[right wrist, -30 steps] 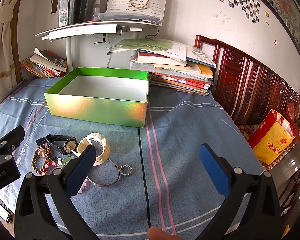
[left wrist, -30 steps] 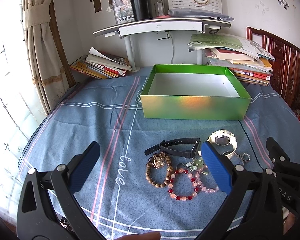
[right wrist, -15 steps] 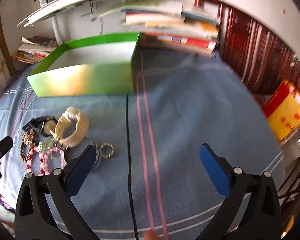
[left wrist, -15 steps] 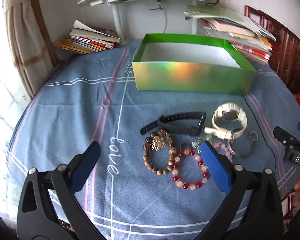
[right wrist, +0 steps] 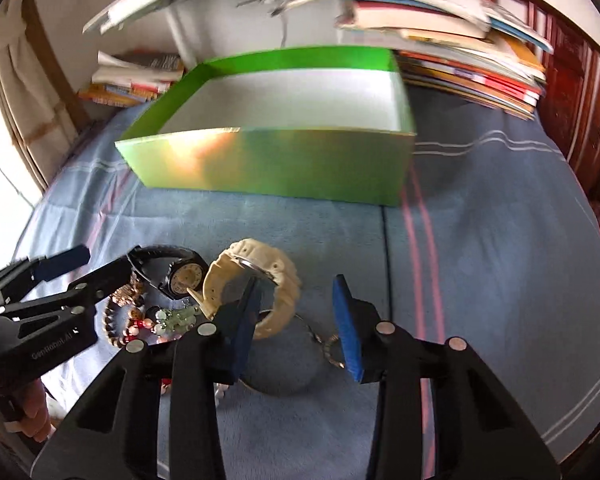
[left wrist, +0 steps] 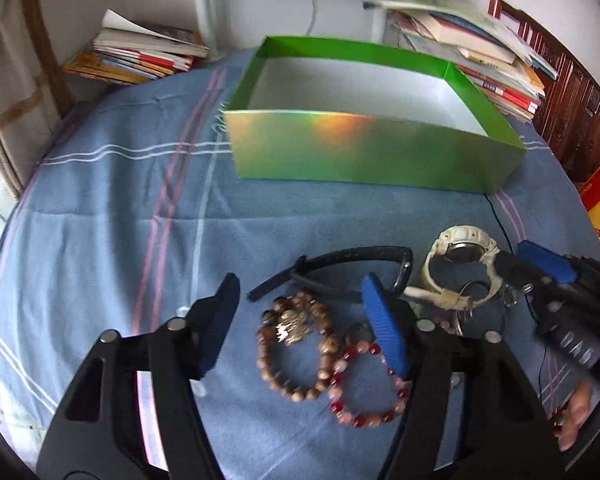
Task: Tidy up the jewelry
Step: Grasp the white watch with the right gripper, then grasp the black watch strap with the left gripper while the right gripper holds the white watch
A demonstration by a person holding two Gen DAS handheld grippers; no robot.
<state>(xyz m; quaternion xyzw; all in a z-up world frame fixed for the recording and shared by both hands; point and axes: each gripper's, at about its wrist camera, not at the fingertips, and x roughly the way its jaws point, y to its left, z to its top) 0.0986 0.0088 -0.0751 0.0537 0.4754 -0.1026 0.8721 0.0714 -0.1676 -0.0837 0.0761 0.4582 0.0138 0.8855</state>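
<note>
1. One green box [left wrist: 372,156] stood empty at the far side of the blue-covered surface [left wrist: 100,240].
2. Two watches lay near: a black watch [left wrist: 348,264] left, a white watch [left wrist: 460,268] right.
3. Two bead bracelets, a brown bracelet [left wrist: 296,348] and a red bracelet [left wrist: 364,384], lay nearest.
4. The left gripper [left wrist: 300,324] was closing its jaws around the brown bracelet, not yet pressing.
5. The right gripper [right wrist: 296,320] was closing over the white watch's strap, one finger inside the loop, grip not yet made.

Two watches [left wrist: 458,254], perhaps four bracelets [left wrist: 296,346], one green box [left wrist: 364,152], two book stacks [left wrist: 140,54]
</note>
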